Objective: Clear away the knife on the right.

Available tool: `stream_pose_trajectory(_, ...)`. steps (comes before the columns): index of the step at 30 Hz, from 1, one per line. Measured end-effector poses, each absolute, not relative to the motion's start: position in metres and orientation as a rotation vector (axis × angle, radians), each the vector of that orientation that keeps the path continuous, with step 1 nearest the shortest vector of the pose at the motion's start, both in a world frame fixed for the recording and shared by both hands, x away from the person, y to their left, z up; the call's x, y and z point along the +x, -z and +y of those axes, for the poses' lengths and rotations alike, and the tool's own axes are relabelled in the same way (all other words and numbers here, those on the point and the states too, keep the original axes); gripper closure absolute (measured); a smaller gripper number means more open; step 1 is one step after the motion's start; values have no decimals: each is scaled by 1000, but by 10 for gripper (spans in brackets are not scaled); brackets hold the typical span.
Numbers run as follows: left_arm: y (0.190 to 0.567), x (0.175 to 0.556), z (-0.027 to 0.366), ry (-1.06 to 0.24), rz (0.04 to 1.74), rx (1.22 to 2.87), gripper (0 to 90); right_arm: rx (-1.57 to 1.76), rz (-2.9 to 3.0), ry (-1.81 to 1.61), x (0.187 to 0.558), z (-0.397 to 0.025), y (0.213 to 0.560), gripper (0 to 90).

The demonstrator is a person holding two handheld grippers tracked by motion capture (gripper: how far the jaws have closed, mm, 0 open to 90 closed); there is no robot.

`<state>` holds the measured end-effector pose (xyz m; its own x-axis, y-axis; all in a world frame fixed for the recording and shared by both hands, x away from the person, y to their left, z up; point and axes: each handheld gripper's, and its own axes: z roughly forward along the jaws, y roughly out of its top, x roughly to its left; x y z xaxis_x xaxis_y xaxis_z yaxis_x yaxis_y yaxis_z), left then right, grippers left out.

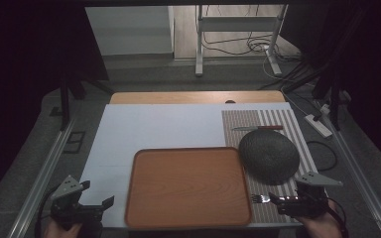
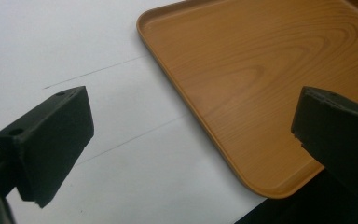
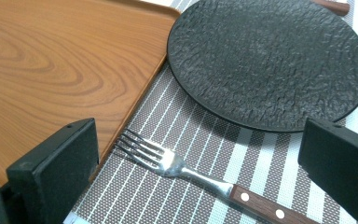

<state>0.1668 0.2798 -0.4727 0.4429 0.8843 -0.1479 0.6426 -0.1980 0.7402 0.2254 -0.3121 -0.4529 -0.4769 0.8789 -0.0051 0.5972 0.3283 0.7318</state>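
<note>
The wooden tray (image 1: 187,186) lies near the front edge of the desk (image 1: 144,126), on the white sheet that covers most of it. It serves as the landmark here.

To the right of the tray lies a striped placemat (image 1: 278,119). On that mat, just beside the tray's far right corner, sits a round black plate (image 1: 269,154) with a rough surface. Beyond the plate, farther from the tray, a knife (image 1: 258,128) with a reddish handle lies crosswise.

The fork (image 3: 191,171) lies on the mat just off the tray's near right corner, its tines close to the tray's edge and its wooden handle pointing away from the tray. The right gripper (image 1: 274,199) sits at that handle end, jaws released and spread wide; in the right gripper view the fork lies between the two jaws, touched by neither.

The left gripper (image 1: 110,201) hovers off the tray's near left corner, above the white sheet. Its jaws are also released and wide apart, holding nothing, with the tray's rounded corner (image 2: 279,189) showing between them.
</note>
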Motion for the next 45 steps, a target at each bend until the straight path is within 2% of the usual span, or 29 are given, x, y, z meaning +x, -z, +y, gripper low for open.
stream_pose_trajectory(28,473,167,281,-381,1284,1938,0,1296,2251,-949,229,-310,454,0)
stream_pose_trajectory(45,474,168,280,-379,1289,1938,0,1221,2285,-1000,244,-312,450,0)
